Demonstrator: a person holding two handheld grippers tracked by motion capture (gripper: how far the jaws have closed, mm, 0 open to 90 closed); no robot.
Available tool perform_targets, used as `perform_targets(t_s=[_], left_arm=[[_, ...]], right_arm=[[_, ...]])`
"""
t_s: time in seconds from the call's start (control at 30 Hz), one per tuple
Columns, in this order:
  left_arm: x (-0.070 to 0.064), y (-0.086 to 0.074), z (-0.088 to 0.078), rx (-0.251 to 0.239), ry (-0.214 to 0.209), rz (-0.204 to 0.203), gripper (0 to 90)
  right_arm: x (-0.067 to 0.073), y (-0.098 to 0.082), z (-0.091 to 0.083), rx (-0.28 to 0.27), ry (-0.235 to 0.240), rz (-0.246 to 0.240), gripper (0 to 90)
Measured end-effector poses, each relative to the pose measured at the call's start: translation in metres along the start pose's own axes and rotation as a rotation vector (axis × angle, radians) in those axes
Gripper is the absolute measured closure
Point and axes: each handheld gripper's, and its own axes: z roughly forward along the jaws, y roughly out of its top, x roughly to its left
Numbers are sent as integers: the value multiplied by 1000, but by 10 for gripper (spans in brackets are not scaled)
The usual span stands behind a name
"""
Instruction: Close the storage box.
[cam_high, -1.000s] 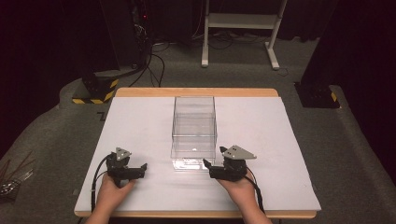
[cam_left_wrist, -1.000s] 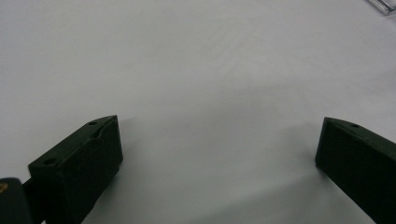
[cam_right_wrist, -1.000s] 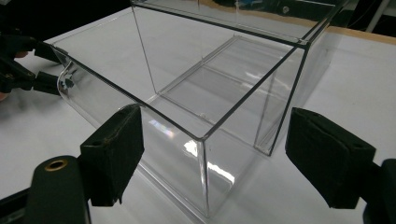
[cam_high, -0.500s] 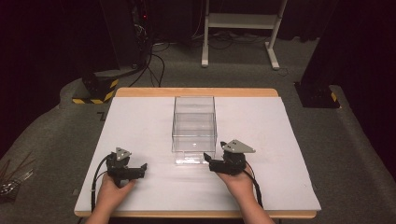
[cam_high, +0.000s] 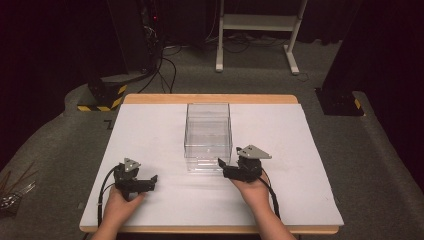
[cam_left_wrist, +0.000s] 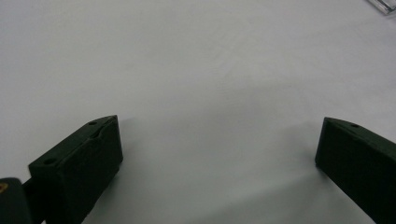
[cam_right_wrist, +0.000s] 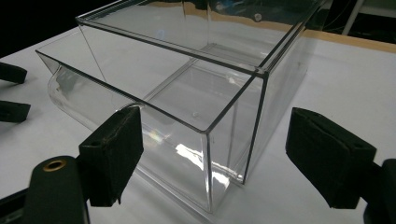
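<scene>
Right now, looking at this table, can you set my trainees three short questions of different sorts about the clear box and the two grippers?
1. True or false: the clear box holds something.
2. Which gripper is nearer the box: A left, B right?
3. Fill in: the right gripper's jaws stand ____.

Key: 1 false, it looks empty; 2 B; 3 open, with the box's near corner between them and the left jaw at its wall.

Both grippers are matte black, each carried in a bare hand with no sleeve showing. The right gripper (cam_high: 222, 166) bears a grey three-cornered plate (cam_high: 254, 151) on top; the left gripper (cam_high: 152, 181) bears a smaller one. A black cable (cam_high: 103, 186) loops from each. The jaws are blocky wedges with small screw holes; a brass-coloured eyelet (cam_right_wrist: 54, 164) sits beside one.
</scene>
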Motion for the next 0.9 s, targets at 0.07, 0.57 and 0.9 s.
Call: perform_targets(t_s=[0.07, 0.57, 0.9], left_arm=[[0, 0, 0, 0, 0, 0, 10], [0, 0, 0, 0, 0, 1, 10], [0, 0, 0, 3, -1, 0, 10]], right_arm=[[-1, 1, 2, -2, -6, -3, 195], [-11, 10, 18, -11, -38, 16, 198], [-15, 15, 28, -18, -69, 23, 196]])
